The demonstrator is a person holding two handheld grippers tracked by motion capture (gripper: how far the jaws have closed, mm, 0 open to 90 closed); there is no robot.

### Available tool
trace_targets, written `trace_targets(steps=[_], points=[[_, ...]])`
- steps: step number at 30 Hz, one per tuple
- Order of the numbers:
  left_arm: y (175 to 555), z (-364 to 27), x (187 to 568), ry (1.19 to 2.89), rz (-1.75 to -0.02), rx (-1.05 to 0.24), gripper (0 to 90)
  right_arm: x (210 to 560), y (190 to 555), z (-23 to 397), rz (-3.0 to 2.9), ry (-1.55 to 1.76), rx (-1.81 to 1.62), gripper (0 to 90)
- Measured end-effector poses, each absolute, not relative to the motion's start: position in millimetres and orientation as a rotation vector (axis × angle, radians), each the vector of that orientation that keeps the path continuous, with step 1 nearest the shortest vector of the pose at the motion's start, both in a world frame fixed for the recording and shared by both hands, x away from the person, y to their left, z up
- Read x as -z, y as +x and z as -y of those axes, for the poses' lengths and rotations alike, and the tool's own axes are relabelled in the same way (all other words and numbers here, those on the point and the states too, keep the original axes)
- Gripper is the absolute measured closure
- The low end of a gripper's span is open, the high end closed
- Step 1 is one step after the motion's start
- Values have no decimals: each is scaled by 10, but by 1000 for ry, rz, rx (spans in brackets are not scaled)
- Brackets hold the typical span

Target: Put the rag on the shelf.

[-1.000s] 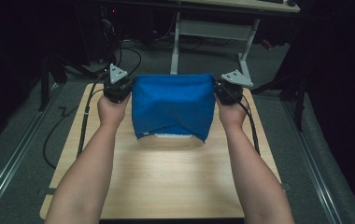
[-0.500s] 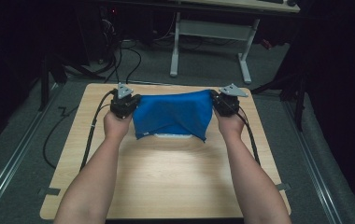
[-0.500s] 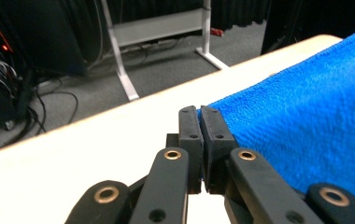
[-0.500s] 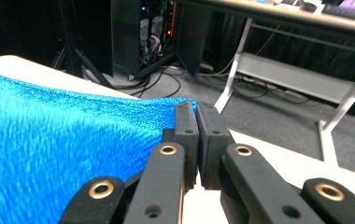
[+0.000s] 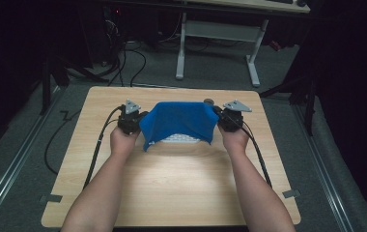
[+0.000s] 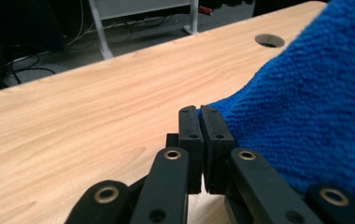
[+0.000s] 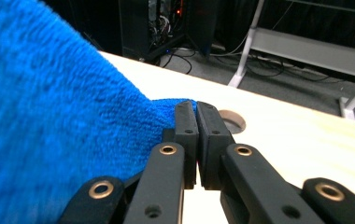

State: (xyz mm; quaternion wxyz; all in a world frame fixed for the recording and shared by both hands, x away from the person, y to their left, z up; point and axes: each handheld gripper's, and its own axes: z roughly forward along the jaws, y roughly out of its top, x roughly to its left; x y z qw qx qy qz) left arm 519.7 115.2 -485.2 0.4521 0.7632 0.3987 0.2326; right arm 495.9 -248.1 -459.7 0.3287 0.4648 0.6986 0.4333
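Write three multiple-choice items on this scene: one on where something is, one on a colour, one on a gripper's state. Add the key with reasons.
1. Where is the round hole in the table?
A. near its far edge
B. near the person's edge
C. at its left edge

2. What colour is the cloth?
A. red
B. blue
C. white

3. How does the left gripper stand?
A. wide open
B. shut on nothing
C. shut on the cloth's corner

Key: 1 A, the hole lies beyond the cloth, toward the far edge. 2 B, the towelling is plainly blue. 3 C, the jaws pinch blue fabric at their tips; the right gripper does likewise.
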Motion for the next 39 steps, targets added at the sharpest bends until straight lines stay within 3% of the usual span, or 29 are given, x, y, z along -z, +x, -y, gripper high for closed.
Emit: trace_targets(steps=[19, 25, 34, 39], points=[[5129, -1111, 5141, 1929, -1008, -488, 878, 4938, 4885, 2520, -1892, 1262, -1086, 880], [5110, -1110, 5135, 1920, -1017, -480, 850, 4954, 4860, 2554, -1881, 1266, -1094, 833], [5046, -1207, 5146, 1872, -1075, -503, 623, 4936, 4812, 2634, -1863, 1302, -1053, 722], [4988, -1287, 5162, 1852, -1094, -510, 571, 4923, 4756, 2709, -1830, 1315, -1057, 689]])
